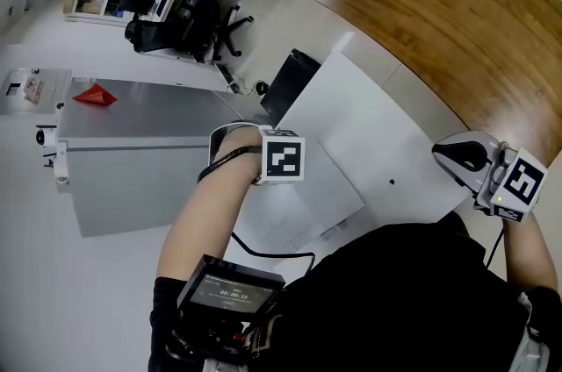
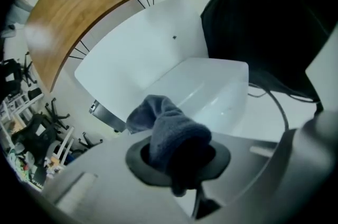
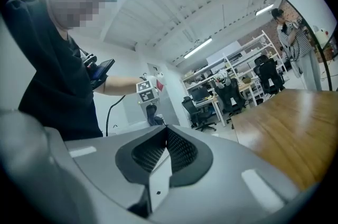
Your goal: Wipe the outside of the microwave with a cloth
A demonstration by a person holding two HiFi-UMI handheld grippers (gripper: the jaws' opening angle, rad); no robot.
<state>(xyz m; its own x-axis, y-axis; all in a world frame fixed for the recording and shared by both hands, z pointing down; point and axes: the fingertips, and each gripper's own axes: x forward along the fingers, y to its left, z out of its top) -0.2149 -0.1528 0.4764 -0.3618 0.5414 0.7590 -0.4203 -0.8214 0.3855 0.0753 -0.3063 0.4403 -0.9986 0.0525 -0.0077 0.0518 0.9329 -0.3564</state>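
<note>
A dark blue-grey cloth (image 2: 169,130) sticks out of my left gripper (image 2: 177,157), which is shut on it. Just beyond the cloth lies the smooth top of a white boxy appliance (image 2: 211,91), apparently the microwave; whether the cloth touches it I cannot tell. From the head view the left gripper (image 1: 263,155) hangs over that white top (image 1: 307,190), and the cloth is hidden there. My right gripper (image 1: 457,154) is off to the right, at the white table's edge, jaws shut with nothing between them. In its own view the right gripper (image 3: 165,139) tilts upward toward the ceiling.
The white table (image 1: 378,116) meets a curved wooden table (image 1: 448,2). A grey cabinet (image 1: 132,151) carrying a red object (image 1: 95,96) stands at the left. A black box (image 1: 290,81) and office chairs (image 1: 219,19) are on the floor behind. Another person (image 3: 293,43) stands far off.
</note>
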